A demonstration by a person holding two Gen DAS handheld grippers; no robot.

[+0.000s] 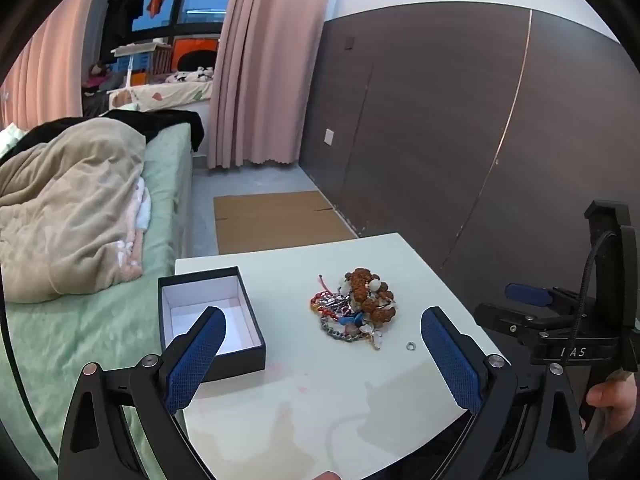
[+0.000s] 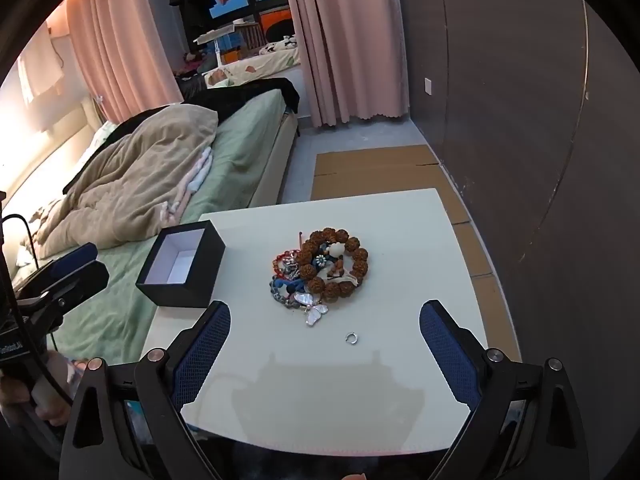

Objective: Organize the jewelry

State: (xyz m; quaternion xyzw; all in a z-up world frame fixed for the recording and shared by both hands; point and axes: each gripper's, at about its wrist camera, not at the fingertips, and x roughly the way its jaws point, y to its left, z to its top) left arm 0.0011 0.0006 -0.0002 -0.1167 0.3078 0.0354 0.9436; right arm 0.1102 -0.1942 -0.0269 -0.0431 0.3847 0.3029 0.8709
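A tangled pile of jewelry (image 1: pixel 354 304) lies near the middle of a white table (image 1: pixel 312 392). It holds a brown bead bracelet (image 2: pixel 336 262), chains and a butterfly pendant (image 2: pixel 314 308). A small silver ring (image 1: pixel 411 346) lies apart on the near right of the pile; it also shows in the right wrist view (image 2: pixel 351 337). An open, empty black box with white lining (image 1: pixel 210 318) stands at the table's left edge, also in the right wrist view (image 2: pixel 182 264). My left gripper (image 1: pixel 322 354) is open and empty above the near table. My right gripper (image 2: pixel 325 344) is open and empty, short of the pile.
A bed with a green sheet and beige blanket (image 1: pixel 72 208) runs along the table's left side. Flat cardboard (image 1: pixel 276 220) lies on the floor beyond the table. A dark panelled wall (image 1: pixel 460 128) stands on the right. Pink curtains (image 1: pixel 264 64) hang at the back.
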